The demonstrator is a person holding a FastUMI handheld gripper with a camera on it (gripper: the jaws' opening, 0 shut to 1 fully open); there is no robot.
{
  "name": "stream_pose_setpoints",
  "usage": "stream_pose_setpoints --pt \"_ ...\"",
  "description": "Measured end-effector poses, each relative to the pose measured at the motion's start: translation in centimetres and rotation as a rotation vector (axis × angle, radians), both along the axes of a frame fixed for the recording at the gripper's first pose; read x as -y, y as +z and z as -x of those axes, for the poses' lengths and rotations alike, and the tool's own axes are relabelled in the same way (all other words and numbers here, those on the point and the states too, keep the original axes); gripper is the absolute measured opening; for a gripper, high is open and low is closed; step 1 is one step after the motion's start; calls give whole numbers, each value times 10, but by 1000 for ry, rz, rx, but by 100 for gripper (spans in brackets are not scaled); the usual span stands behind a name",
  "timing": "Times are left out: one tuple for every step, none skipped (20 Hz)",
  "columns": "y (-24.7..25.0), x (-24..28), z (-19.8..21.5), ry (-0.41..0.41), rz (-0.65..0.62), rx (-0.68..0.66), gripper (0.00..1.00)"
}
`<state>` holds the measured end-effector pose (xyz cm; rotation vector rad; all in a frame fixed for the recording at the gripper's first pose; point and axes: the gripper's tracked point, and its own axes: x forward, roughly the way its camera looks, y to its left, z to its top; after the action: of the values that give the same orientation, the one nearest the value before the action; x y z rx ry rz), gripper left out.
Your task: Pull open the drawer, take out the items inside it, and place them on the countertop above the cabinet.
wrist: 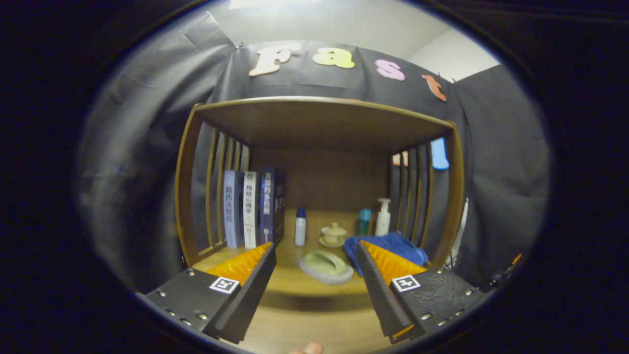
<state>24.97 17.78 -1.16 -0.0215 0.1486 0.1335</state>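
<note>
Spread empty claw [314,250] before books [253,209]

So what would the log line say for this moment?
phase: approach | tongs: open, empty | ahead: soap dish, blue cloth on countertop | drawer: not seen

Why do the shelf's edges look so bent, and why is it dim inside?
Gripper view: the fisheye lens bows the wooden shelf's top board and side posts; light comes from above, so that board shades the back; the books stay sharp, while the open gripper looms large.
</note>
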Motion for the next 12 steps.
stream_pose_setpoints --pt "-9 6 18 -16 1 -25 98" --pt "-17 12 35 -31 -7 -44 98" --pt "-26 14 53 -33 -16 -66 98" --pt "-36 18 68 -42 -16 -88 98" --pt "-37 23 86 -52 -18 -111 98" --pt "-46 24 99 -53 -27 -127 98" --pt "-54 25 108 -48 -37 -139 98" --pt "-63 27 116 -47 -38 -160 98" --pt "-77 27 125 -39 -32 -190 98" --pt "-90 28 132 -33 -21 -221 98" --pt "-99 29 135 -29 -12 -243 98" --pt "-108 28 137 -21 -14 -262 98"
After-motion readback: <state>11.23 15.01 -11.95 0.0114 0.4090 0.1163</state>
